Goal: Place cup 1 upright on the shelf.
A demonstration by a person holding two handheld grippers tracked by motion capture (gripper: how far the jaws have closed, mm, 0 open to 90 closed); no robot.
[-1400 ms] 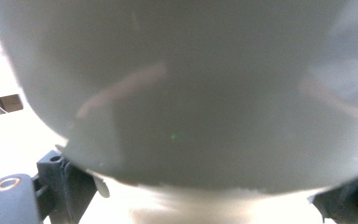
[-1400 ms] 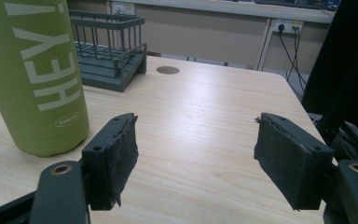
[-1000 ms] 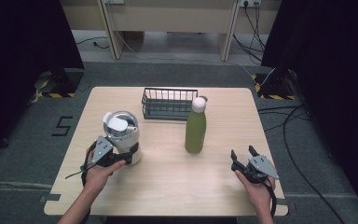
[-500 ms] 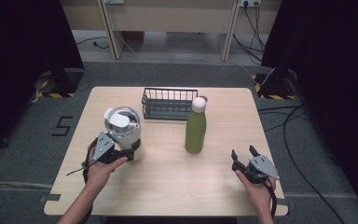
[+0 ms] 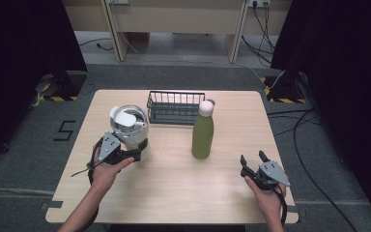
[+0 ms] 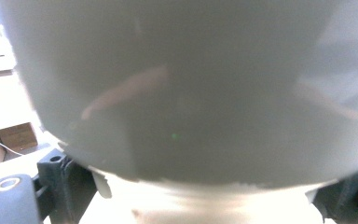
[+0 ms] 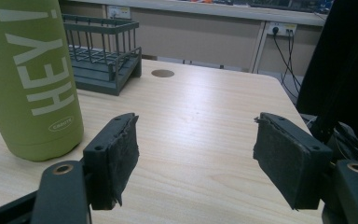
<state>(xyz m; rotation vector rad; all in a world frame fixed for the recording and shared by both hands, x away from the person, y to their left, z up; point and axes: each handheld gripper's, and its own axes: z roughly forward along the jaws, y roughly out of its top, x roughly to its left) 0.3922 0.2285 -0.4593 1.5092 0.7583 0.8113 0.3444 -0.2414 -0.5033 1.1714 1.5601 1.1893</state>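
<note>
The left tool [image 5: 134, 153] is pinching the base of a grey kettle [image 5: 128, 126] standing at the left of the table [image 5: 232, 104]; its rounded body [image 6: 186, 88] is crowding the left gripper view. The right tool [image 5: 254, 162], jaws spread, is resting near the table's right front edge. A green bottle [image 5: 203, 129] is standing just before a wire basket [image 5: 175, 107].

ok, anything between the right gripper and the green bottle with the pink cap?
Nothing visible. The right gripper sits open on the pale wooden table, and bare tabletop runs from its jaws to the green bottle with the pink cap. The dark wire basket stands behind the bottle, off that line.
</note>
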